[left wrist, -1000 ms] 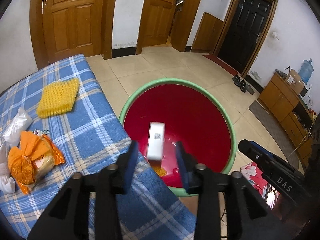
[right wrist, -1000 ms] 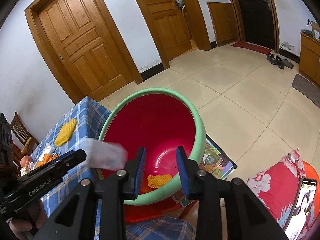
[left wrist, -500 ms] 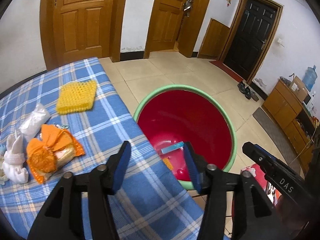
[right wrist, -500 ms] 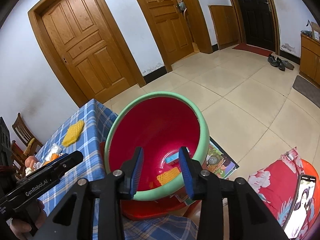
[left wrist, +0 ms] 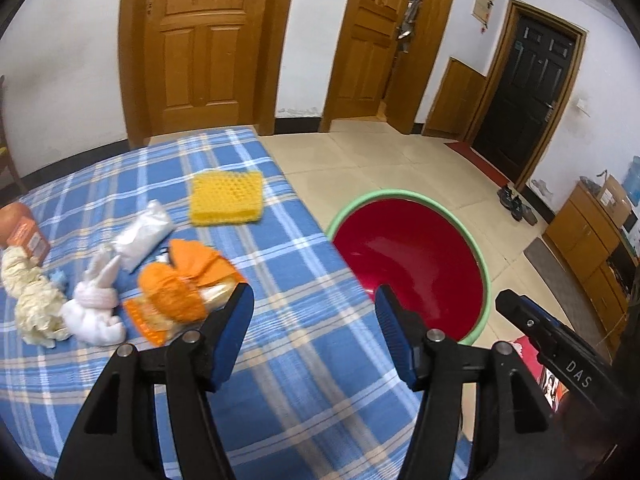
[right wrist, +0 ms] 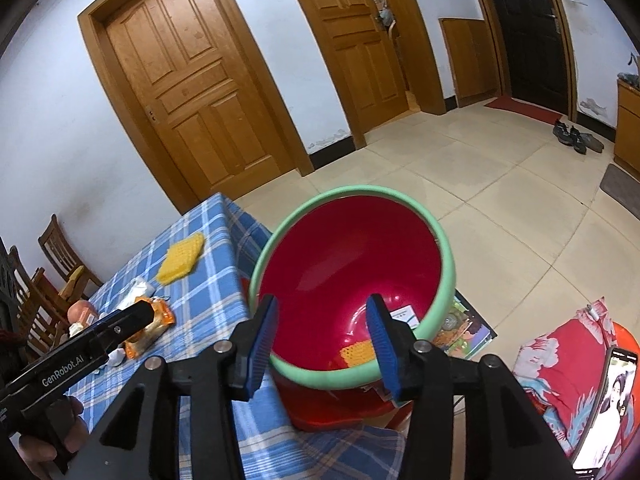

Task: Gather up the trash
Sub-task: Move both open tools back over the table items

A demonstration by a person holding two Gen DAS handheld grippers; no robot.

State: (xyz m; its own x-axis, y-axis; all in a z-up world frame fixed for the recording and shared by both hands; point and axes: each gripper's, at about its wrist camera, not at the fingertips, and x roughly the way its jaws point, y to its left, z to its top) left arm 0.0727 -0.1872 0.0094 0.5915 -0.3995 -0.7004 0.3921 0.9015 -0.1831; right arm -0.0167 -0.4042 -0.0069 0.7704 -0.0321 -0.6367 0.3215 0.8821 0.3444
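Orange wrapper: left wrist view; lies on checked cloth, just ahead of left gripper; judged light, crinkly, slippery; pinch a bunched fold.
Left jaws: apart, opening, nothing between.
Neighbours: white wad touching wrapper; yellow mesh pad beyond.
Basin: right wrist view; red, green-rimmed, beside table; holds yellow scrap.
Right gripper: jaws apart, opening, empty.

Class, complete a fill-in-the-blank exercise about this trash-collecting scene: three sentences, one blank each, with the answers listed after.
1. The red basin has a rim coloured ____.
2. The tablecloth has a checked pattern, mainly ____.
3. The yellow sponge on the table lies beyond the ____ wrapper.

Answers: green; blue; orange
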